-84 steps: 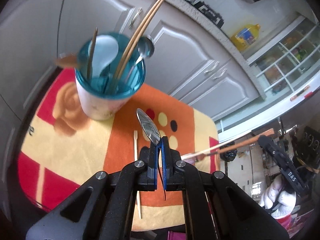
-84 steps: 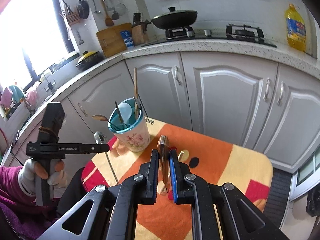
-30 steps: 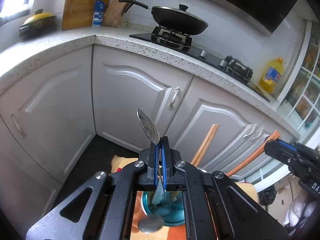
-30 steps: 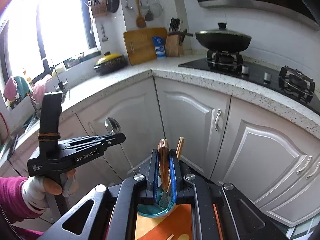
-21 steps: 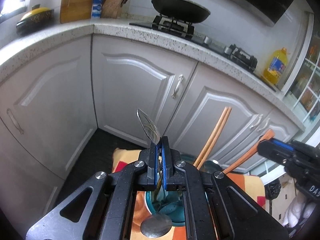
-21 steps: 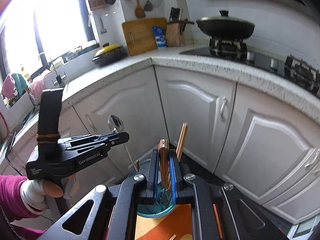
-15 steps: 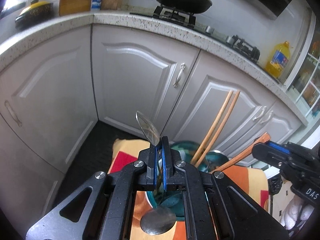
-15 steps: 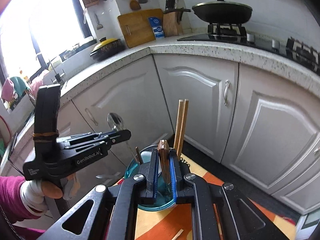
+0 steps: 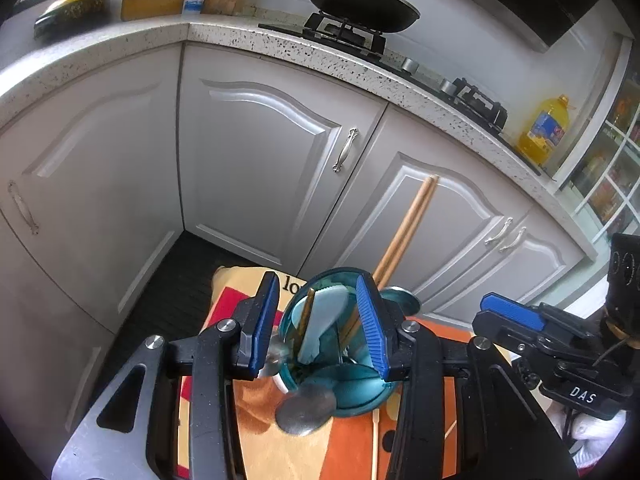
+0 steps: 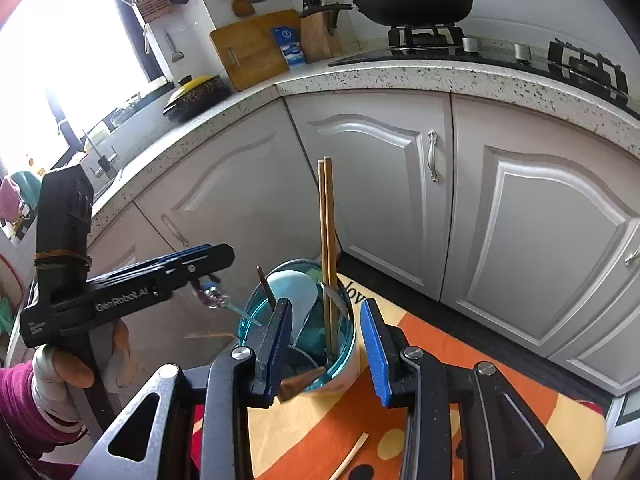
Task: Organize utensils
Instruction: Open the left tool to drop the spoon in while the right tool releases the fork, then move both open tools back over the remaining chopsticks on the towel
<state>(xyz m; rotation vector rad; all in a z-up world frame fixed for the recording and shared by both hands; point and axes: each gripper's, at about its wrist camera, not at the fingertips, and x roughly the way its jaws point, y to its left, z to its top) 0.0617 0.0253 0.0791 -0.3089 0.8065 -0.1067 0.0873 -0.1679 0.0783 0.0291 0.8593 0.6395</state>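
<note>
A teal-rimmed utensil cup [image 9: 352,384] stands on an orange and yellow mat [image 9: 352,448]. It holds two wooden chopsticks [image 9: 404,228], a pale blue spoon [image 9: 324,320], a metal spoon [image 9: 306,408] and other utensils. My left gripper [image 9: 318,320] is open and empty right above the cup. My right gripper [image 10: 326,334] is open and empty over the same cup [image 10: 340,344]. Chopsticks [image 10: 325,240] stand upright in it, and a brown-handled utensil [image 10: 300,380] leans inside. A thin stick [image 10: 350,456] lies on the mat [image 10: 460,420].
White kitchen cabinets [image 9: 260,152] stand close behind the mat, under a speckled counter [image 9: 360,64] with a stove and a pan. The other gripper shows in each view: the right one [image 9: 552,336] and the left one [image 10: 120,292]. A dark floor gap lies between cabinets and mat.
Both grippers have opened. The metal spoon left the left gripper and the brown-handled utensil left the right gripper; both now sit in the cup. Both views tilted down toward it.
</note>
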